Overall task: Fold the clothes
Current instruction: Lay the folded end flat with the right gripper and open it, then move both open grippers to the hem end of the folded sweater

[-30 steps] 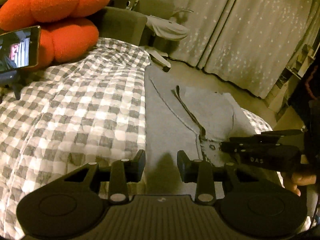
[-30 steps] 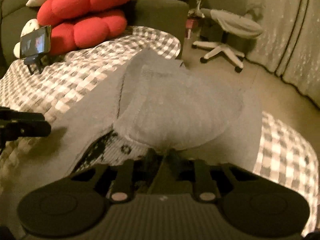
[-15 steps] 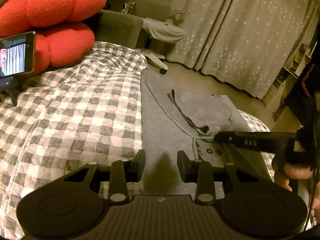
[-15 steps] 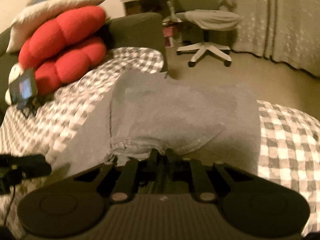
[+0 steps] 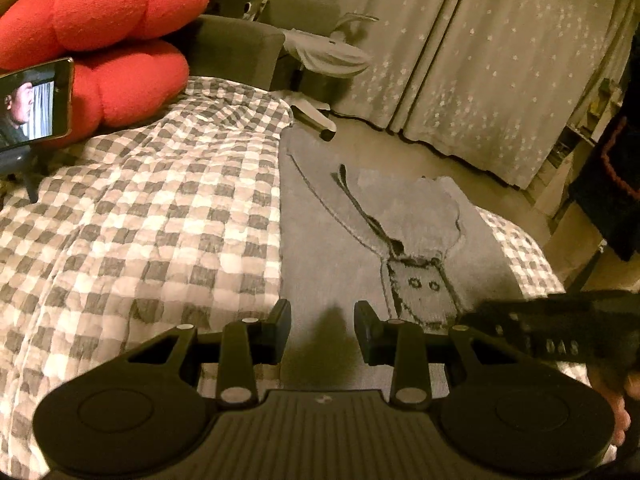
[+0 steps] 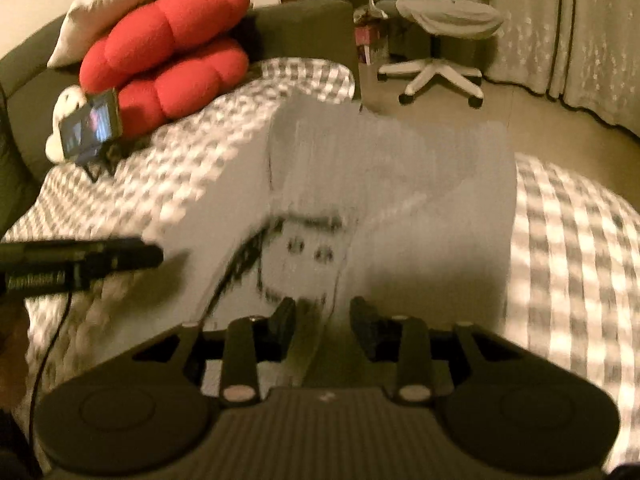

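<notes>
Both grippers hang empty, right gripper [image 6: 323, 322] and left gripper [image 5: 322, 330] with jaws wide, above the grey sweater [image 5: 332, 236] lying flat on the checked bedspread [image 5: 160, 216], seemingly positioned for another fold.

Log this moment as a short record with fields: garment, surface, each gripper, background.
garment: grey sweater lying flat, a sleeve folded across it, its cuff with dark pattern showing
surface: checked blanket on a bed
left gripper: open, empty, over the sweater's near edge
right gripper: open, empty, over the patterned cuff
background: red cushions, phone on a stand, office chair, curtains
</notes>
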